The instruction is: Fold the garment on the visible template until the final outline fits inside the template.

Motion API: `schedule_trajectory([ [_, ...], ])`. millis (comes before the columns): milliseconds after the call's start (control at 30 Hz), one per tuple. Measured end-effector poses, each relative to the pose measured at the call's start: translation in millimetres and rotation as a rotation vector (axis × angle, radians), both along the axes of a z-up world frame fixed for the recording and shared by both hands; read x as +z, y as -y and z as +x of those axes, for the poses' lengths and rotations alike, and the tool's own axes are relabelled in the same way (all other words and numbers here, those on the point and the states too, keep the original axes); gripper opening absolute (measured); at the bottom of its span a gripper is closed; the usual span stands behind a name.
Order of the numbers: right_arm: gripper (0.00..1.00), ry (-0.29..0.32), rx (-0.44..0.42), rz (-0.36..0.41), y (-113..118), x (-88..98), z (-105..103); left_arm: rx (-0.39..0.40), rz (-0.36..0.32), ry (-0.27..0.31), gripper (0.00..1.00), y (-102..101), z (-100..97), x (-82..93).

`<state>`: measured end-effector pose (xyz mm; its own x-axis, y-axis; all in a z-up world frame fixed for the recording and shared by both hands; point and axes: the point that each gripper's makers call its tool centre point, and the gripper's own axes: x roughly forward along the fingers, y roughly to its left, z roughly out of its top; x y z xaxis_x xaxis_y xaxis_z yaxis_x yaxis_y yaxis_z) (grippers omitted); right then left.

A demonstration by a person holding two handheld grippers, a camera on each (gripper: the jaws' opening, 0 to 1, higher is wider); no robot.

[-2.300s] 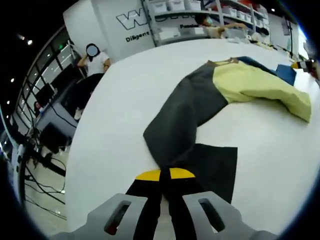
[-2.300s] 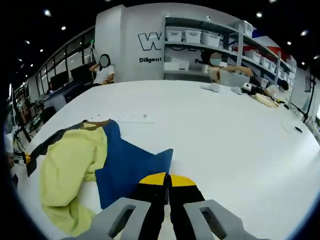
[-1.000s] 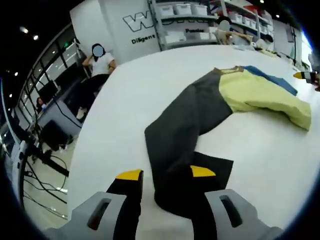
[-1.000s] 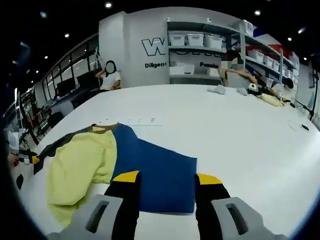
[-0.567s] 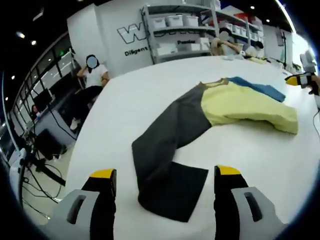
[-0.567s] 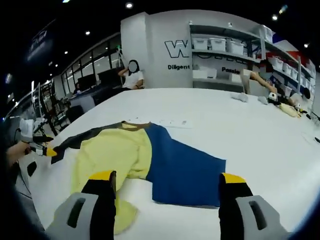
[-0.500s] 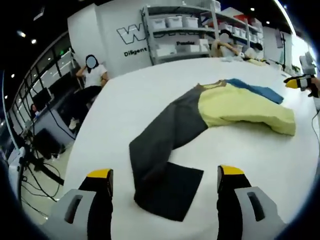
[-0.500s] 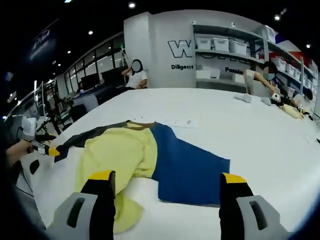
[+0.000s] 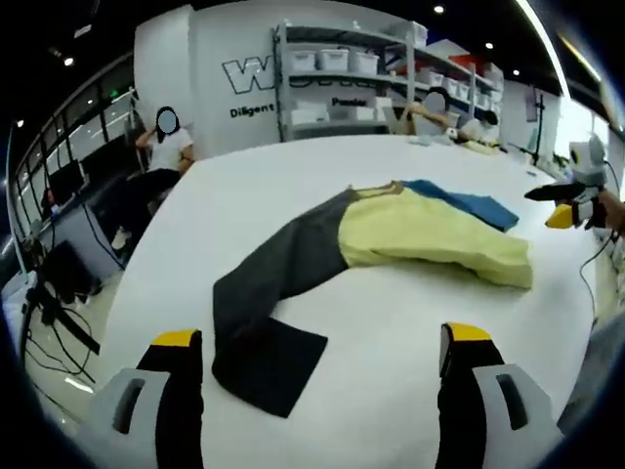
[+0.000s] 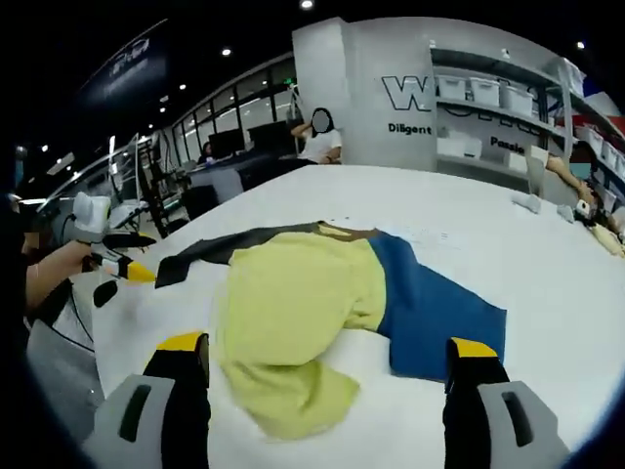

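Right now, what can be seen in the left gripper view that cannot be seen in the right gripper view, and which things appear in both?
The left gripper view shows the dark grey sleeve's folded end and the right gripper at the right edge. The right gripper view shows the blue sleeve's wide end and the left gripper at the left. Both share the garment with its yellow middle, the white table, and open jaws.

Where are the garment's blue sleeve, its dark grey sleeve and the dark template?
blue sleeve [image 10: 430, 308], right gripper view, middle of the flat blue panel.
dark grey sleeve [image 9: 283, 259], left gripper view, mid-length of the sleeve.
dark template [image 9: 278, 366], left gripper view, its exposed corner area.
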<state>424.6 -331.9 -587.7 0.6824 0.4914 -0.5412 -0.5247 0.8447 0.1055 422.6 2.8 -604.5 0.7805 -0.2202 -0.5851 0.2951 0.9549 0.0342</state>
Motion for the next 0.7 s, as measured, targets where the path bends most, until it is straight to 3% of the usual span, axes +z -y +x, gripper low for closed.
schedule_trajectory([
  [267,0.99,0.007,0.085,0.017,-30,-2.4,-18,-0.054,0.041,0.017,0.99,19,-16.3,4.7],
  [500,0.98,0.052,0.191,-0.036,-57,-12.8,-32,-0.097,0.047,0.024,0.99,34,-22.6,6.7],
  [700,0.95,0.056,0.232,-0.043,-70,-22.3,-38,-0.114,0.039,0.05,0.99,42,-22.7,9.2],
])
